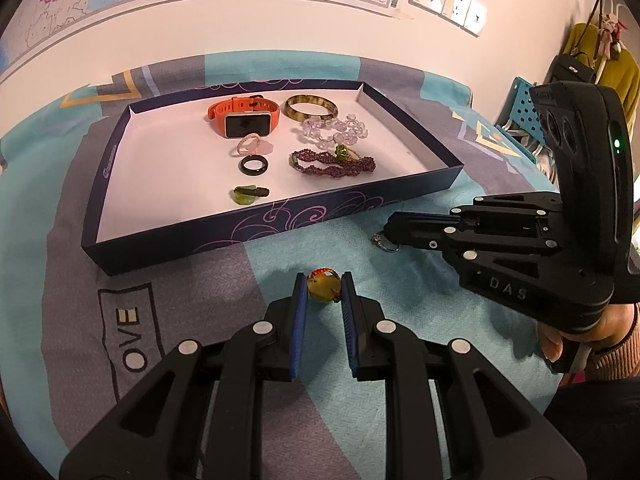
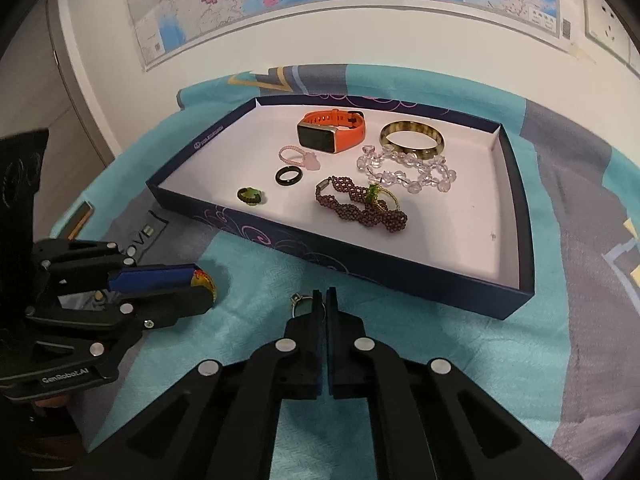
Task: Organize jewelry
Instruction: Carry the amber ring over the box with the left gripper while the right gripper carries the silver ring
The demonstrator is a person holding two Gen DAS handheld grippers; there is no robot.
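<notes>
Pickup step, both at once: left claw [image 1: 324, 288] is nipped narrow on the yellow-orange bead charm [image 1: 323, 286] down on the blanket [image 1: 280, 420], and right claw [image 2: 323, 300] is pinched fully closed on the small silver ring [image 2: 301, 305], just in front of the tray [image 2: 400, 280]. Next, I'd say, lift each w/o slipping & carry over the near wall, setting them by the black ring [image 2: 288, 176] etc.

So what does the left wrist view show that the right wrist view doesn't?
Only the left wrist view: the yellow pendant squeezed between its gripper's pads, three wall sockets, and hanging bags at far right. Only the right wrist view: the right gripper shut head-on, on the silver ring. Both: the tray with the orange watch, bangle and beads.
</notes>
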